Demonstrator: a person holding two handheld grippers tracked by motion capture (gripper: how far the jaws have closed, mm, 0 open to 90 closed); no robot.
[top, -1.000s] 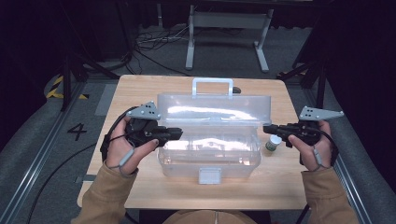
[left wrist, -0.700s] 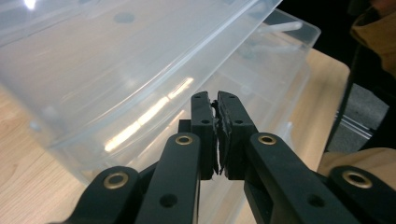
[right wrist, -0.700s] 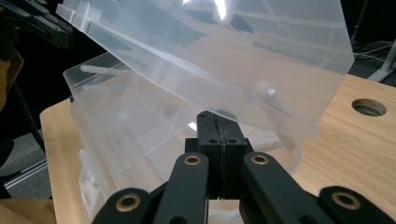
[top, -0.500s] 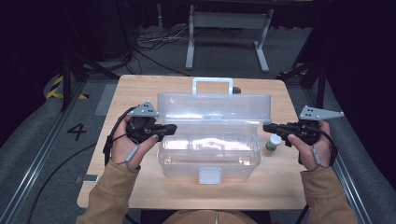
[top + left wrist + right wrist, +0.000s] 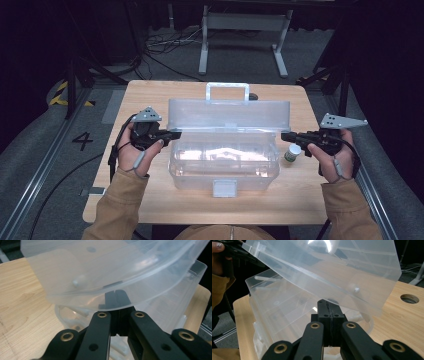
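- Since a second ago the left gripper (image 5: 172, 135) has come down and in toward the left end of the clear plastic box (image 5: 224, 162); its jaws have just been closing, with nothing caught between them, and they are now pressed together. The right gripper (image 5: 285, 135) has kept its place at the other end of the box.
- Nearest the person, both sleeves (image 5: 118, 210) come in from the bottom of the high view, each hand wrapped round its gripper.
- The box sits in the middle of the wooden table (image 5: 150, 100), its latch tab (image 5: 224, 188) facing the person and its lid (image 5: 229, 114) raised and tilted back.
- In the left gripper view the closed jaws point under the lid's (image 5: 107, 267) curved edge, with the tips seen through the cloudy plastic; whether they touch it I cannot tell.
- In the right gripper view the jaws are likewise shut and empty, aimed at the box end beneath the tilted lid (image 5: 332, 270), with the other hand (image 5: 219, 255) at the far corner.
- A small white bottle with a green band (image 5: 292, 152) stands on the table just beside the box's right end, below the right gripper.
- Farther off, the lid's handle (image 5: 227, 92) stands above the back edge.
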